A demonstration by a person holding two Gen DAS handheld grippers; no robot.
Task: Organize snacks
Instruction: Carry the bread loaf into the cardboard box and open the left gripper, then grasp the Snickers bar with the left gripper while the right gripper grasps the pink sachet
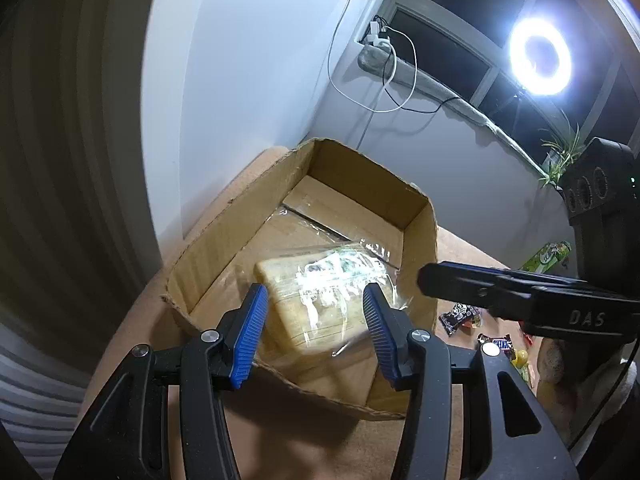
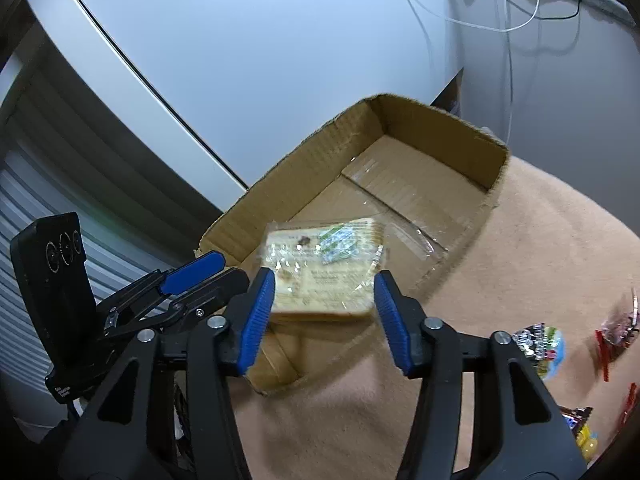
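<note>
An open cardboard box (image 1: 224, 236) (image 2: 304, 168) stands on a tan cloth-covered surface. A clear-wrapped pack of sliced bread (image 1: 320, 300) (image 2: 324, 268) lies at the near end of the box, tilted, blurred in the right wrist view. My left gripper (image 1: 314, 336) is open, its blue pads either side of the pack above the box's near wall, not touching it. My right gripper (image 2: 324, 316) is open just above the pack; it shows as a black arm (image 1: 520, 292) in the left wrist view. The left gripper shows at the left of the right wrist view (image 2: 188, 276).
Small wrapped candies (image 1: 460, 318) (image 2: 540, 344) and a Snickers bar (image 1: 498, 344) lie on the cloth right of the box. A green packet (image 1: 548, 258) lies farther right. A white wall, cables and a ring light (image 1: 540, 56) stand behind.
</note>
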